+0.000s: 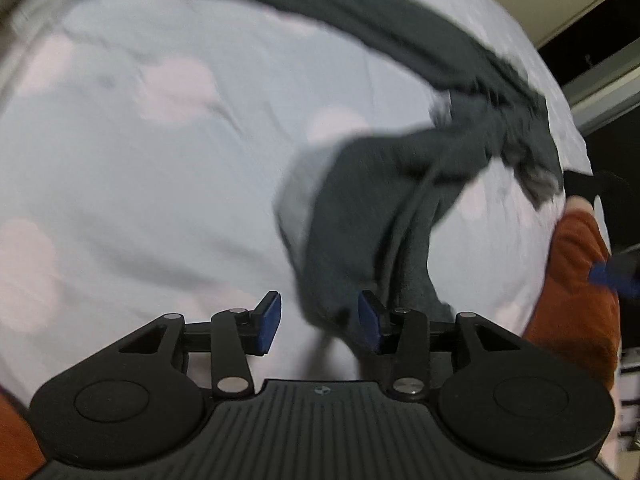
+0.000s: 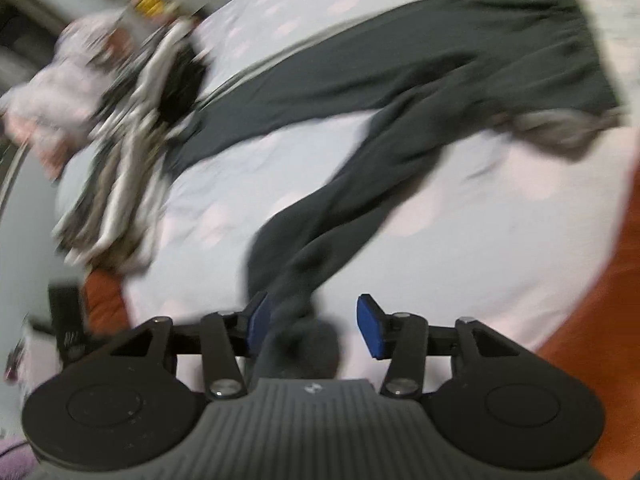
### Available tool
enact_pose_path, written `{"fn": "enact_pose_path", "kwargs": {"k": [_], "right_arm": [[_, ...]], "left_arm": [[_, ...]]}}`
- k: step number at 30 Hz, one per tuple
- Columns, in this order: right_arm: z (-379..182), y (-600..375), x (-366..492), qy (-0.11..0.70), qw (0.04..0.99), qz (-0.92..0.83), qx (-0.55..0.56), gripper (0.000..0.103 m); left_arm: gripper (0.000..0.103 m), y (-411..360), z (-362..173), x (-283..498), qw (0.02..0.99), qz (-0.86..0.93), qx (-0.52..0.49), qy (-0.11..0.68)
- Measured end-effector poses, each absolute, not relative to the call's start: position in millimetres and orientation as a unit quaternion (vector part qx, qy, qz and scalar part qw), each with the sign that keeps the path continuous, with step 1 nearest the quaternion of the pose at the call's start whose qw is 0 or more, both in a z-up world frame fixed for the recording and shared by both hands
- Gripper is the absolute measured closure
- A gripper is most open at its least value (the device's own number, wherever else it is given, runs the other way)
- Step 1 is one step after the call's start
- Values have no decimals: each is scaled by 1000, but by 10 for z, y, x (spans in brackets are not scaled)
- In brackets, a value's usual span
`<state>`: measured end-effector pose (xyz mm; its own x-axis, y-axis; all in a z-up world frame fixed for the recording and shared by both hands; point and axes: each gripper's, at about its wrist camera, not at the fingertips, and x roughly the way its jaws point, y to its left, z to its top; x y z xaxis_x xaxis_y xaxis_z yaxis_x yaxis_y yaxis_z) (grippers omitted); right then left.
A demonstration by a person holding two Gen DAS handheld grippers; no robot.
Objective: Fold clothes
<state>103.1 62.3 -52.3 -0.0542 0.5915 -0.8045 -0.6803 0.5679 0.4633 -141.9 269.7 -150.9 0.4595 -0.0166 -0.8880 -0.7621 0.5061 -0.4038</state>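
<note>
The dark grey trousers sprawl unfolded across the bed, one leg stretched toward the upper right of the right wrist view, the other trailing down to the lower centre. Folding has, by my judgement, barely begun. The right tool stands apart around that leg's end; the left tool is likewise spread, cloth against one pad. A heap of other clothes waits at left.
</note>
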Motion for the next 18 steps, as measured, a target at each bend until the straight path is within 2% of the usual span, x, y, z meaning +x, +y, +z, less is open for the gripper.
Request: {"fn": "enact_pose_path", "kwargs": {"k": [7, 9, 12, 18], "right_arm": [[-727, 285, 2147, 532, 797, 284, 45, 51], [-884, 278, 2450, 534, 803, 253, 78, 51], [-1151, 265, 2874, 544, 800, 214, 139, 51], [-1546, 508, 3220, 548, 801, 177, 164, 55]], "left_arm": [[53, 2640, -1749, -1121, 723, 250, -410, 498], [62, 2629, -1735, -1084, 728, 249, -401, 497], [90, 2640, -1715, -1068, 734, 244, -404, 489], [94, 2670, -1497, -1095, 752, 266, -382, 466]]}}
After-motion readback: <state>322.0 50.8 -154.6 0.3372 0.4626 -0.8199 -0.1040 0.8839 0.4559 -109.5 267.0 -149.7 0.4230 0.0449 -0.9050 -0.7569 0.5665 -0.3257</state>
